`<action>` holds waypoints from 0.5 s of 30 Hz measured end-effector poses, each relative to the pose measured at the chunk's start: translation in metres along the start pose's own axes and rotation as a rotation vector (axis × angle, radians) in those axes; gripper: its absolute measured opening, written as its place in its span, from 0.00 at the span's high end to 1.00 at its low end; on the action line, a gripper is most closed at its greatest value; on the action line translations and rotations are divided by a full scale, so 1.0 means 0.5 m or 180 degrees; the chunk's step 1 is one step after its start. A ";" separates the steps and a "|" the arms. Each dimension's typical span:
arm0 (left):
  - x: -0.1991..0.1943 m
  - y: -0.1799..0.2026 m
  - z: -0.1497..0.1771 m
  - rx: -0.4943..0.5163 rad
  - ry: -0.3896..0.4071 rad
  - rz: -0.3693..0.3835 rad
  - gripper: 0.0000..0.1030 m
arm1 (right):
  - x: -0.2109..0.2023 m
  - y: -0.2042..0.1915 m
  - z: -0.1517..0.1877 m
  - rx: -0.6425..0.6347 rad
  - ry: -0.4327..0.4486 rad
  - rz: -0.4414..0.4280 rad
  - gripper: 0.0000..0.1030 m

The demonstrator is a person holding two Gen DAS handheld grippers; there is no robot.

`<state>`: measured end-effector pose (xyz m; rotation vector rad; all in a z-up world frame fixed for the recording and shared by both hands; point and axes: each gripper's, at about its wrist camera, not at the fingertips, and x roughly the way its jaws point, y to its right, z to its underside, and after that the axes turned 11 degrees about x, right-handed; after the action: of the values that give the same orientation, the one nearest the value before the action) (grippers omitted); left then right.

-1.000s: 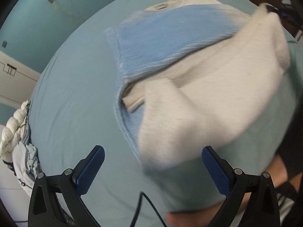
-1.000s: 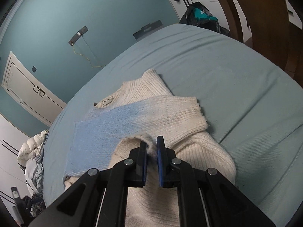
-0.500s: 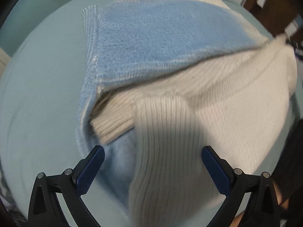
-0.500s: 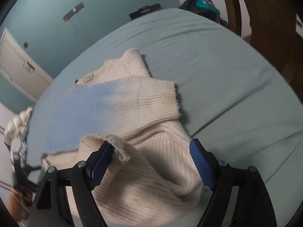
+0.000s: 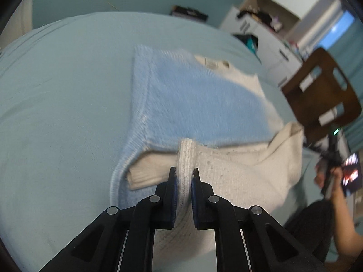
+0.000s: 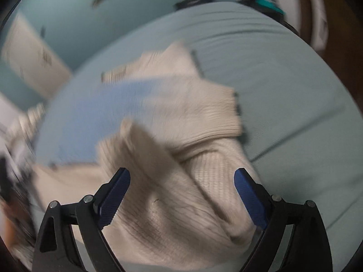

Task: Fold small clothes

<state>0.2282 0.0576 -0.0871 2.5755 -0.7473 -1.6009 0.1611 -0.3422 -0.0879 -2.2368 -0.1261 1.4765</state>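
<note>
Left gripper (image 5: 183, 181) jaws clenched on cream-and-blue ribbed knit sweater (image 5: 199, 104), at its near hem; right gripper (image 6: 181, 195) jaws released above it. Risk: thin pinch slips, fold sags.

bed, left of sweater (image 5: 192, 104): bare sheet (image 5: 63, 104), free passage.
bed, right of sweater: bare sheet, open to the edge.
bed, far side: free strip below the wall.
right edge: wooden chair (image 5: 322, 95) close by, an obstacle.
left gripper (image 5: 183, 181): ribbed fold fills the jaws.
right gripper (image 6: 181, 181): gap free above the knit.
</note>
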 end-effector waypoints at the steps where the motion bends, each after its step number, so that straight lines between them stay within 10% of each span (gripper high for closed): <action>1: -0.012 -0.001 0.007 -0.0050 0.0051 0.0007 0.90 | 0.017 -0.016 0.002 -0.0100 -0.0071 0.0057 0.12; 7: -0.041 -0.030 0.024 -0.0255 0.0077 -0.0104 0.91 | 0.103 -0.069 0.008 -0.0357 -0.0481 0.0116 0.13; 11: -0.098 -0.023 0.023 -0.0282 0.0295 -0.0083 0.91 | 0.074 -0.064 0.022 -0.0394 -0.0396 0.0007 0.90; 15: -0.178 0.030 0.028 -0.0148 0.0595 -0.0055 0.91 | -0.087 -0.051 0.062 -0.0386 0.0336 -0.0078 0.91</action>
<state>0.1787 0.0833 -0.0151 2.6568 -0.6664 -1.3397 0.1194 -0.3232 -0.0506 -2.3953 -0.2142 1.3681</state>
